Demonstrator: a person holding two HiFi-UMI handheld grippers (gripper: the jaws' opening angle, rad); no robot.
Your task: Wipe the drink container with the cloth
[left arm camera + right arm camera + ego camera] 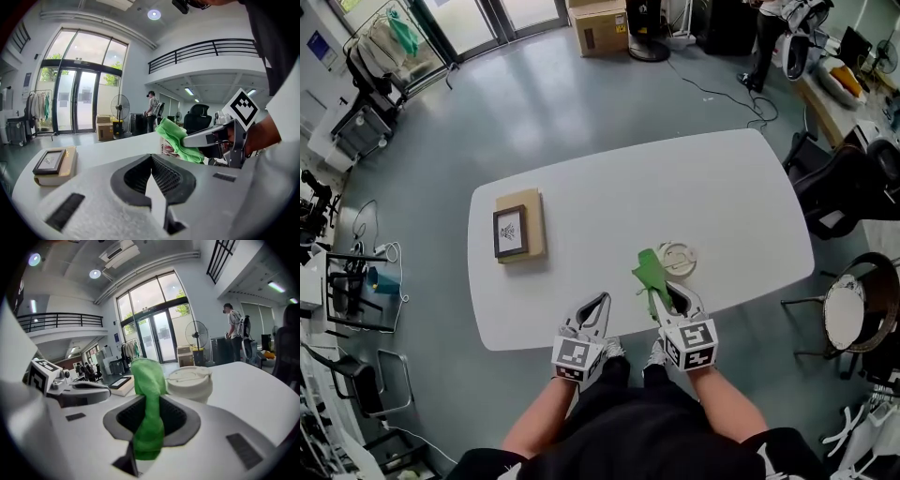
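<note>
Green cloth (147, 394): bunched into a narrow roll and clamped between the jaws of the right gripper (664, 296). Its free end stands up past the tips.
Drink container (677, 259): a white lidded cup, upright on the tabletop (722, 187) close to the near edge, right of the middle. It sits just beside the cloth; whether the two touch cannot be told.
Left gripper (600, 302): jaws together on nothing, at the near edge, apart from the cup.
Picture frame (511, 231): lies on a flat tan block toward the left edge, well apart from the work.
Stage: probably the approach, with wiping not yet clearly begun.
Risk, cup: nothing steadies it, so a sideways push from the cloth could slide or tip it, and the near edge is close.
Risk, cloth: it is held only by a thin bunch, so dragging it may pull it out of the jaws.
Risk, lid: rubbing upward at the rim might lift it.
</note>
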